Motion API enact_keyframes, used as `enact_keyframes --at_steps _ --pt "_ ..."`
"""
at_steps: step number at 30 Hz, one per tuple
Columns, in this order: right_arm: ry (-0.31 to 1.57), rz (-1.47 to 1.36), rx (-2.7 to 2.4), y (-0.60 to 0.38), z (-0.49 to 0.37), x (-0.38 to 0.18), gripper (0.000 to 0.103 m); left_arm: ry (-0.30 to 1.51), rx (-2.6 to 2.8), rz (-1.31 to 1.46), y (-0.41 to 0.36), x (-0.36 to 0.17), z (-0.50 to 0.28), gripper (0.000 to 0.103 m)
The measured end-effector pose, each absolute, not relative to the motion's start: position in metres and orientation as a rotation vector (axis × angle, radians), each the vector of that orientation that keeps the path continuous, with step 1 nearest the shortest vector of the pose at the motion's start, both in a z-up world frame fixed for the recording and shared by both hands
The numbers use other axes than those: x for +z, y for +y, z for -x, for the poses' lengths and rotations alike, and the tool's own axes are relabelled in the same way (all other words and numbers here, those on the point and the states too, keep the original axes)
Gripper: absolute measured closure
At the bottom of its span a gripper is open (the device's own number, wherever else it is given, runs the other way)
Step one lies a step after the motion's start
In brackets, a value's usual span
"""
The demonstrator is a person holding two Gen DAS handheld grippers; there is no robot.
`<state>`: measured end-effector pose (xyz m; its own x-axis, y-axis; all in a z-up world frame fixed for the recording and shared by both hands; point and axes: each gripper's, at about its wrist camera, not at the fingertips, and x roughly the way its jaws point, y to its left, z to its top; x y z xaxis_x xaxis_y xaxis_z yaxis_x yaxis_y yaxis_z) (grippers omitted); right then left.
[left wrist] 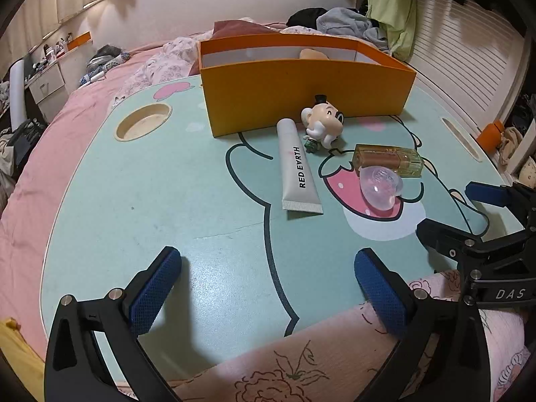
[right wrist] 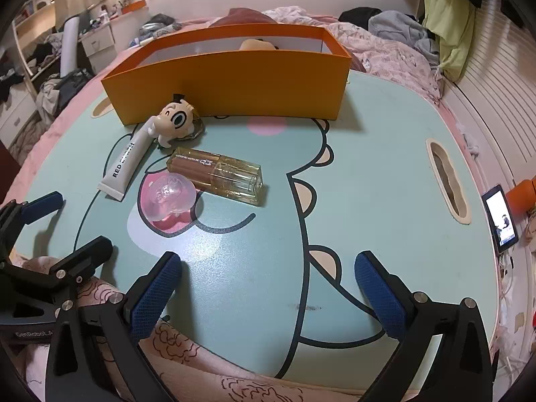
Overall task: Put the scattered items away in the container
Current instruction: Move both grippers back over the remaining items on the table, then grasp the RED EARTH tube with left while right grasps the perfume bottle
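An orange box (left wrist: 301, 97) (right wrist: 231, 83) stands at the far side of the teal lap table (left wrist: 167, 201) (right wrist: 385, 184), with a beige item inside. In front of it lie a white "RED EARTH" tube (left wrist: 299, 167) (right wrist: 125, 164), a cartoon figurine (left wrist: 322, 122) (right wrist: 174, 122), a clear amber bottle (left wrist: 388, 160) (right wrist: 217, 174) and a clear pink plastic piece (left wrist: 380, 186) (right wrist: 171, 196). My left gripper (left wrist: 268, 288) is open and empty near the table's front edge. My right gripper (right wrist: 268, 288) is open and empty, also near the front edge, to the right of the left one.
The table has a round cup recess (left wrist: 143, 121) and a slot (right wrist: 447, 177). A phone (right wrist: 500, 222) stands off the right edge. Pink bedding (left wrist: 67, 127) surrounds the table, with piled clothes (right wrist: 398, 23) behind the box.
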<state>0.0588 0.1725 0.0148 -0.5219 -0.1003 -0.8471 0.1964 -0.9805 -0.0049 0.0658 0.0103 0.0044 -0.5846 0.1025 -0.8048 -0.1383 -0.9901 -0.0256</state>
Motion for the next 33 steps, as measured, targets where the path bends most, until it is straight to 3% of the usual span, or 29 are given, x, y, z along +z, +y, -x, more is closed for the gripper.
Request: enact_keyframes --at_steps 16,22,33 --pt "0.146 -1.432 -2.590 0.171 -0.056 0.016 0.000 0.004 2.678 1.227 0.005 0.037 -0.049 0.004" --pt "0.146 -1.429 -2.590 0.171 -0.057 0.016 0.000 -0.051 2.669 1.265 0.004 0.034 -0.012 0.024" --pt "0.146 -1.424 -2.590 0.172 -0.059 0.015 0.000 -0.059 2.652 1.278 0.014 0.023 0.008 0.030"
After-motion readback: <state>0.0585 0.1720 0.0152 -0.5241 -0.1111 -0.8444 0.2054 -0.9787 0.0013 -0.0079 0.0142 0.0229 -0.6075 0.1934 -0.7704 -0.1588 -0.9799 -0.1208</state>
